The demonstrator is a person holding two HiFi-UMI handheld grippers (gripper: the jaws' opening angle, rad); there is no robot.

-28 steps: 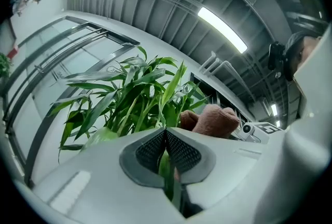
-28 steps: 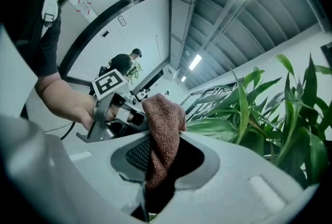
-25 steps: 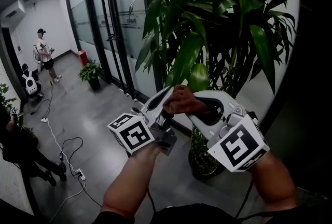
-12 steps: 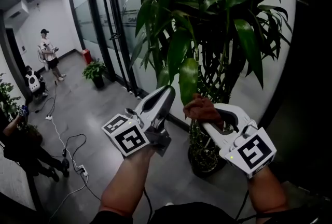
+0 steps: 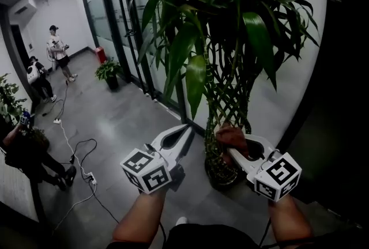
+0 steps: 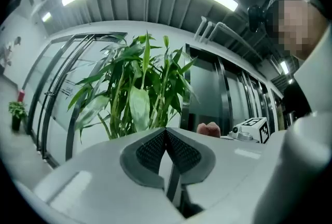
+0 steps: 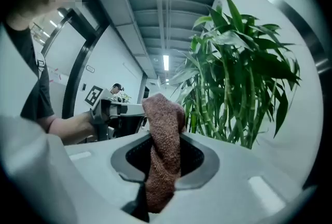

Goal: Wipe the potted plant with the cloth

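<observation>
A tall potted plant [image 5: 222, 23] with long green leaves and braided stems stands by a white curved wall; its dark pot [image 5: 222, 168] is on the floor. It also shows as the plant [image 6: 136, 88] in the left gripper view and the plant [image 7: 238, 83] in the right gripper view. My right gripper [image 5: 225, 135] is shut on a brown cloth [image 5: 232, 138], which hangs between its jaws as the cloth [image 7: 163, 145]. My left gripper [image 5: 187, 129] is shut and holds nothing, its jaws having just closed again on nothing. Both grippers sit low, near the pot and beneath a hanging leaf [image 5: 195, 80].
Glass doors [image 5: 124, 23] line the corridor on the left. Cables and a power strip [image 5: 86, 181] lie on the grey floor. A small potted plant [image 5: 108, 72] stands farther back. People [image 5: 57, 49] stand at the far end, and another person [image 5: 26, 155] is at the left edge.
Both grippers have come down from leaf height to near the pot and moved apart. The right gripper has rolled, still holding the cloth, which no longer touches the left gripper.
</observation>
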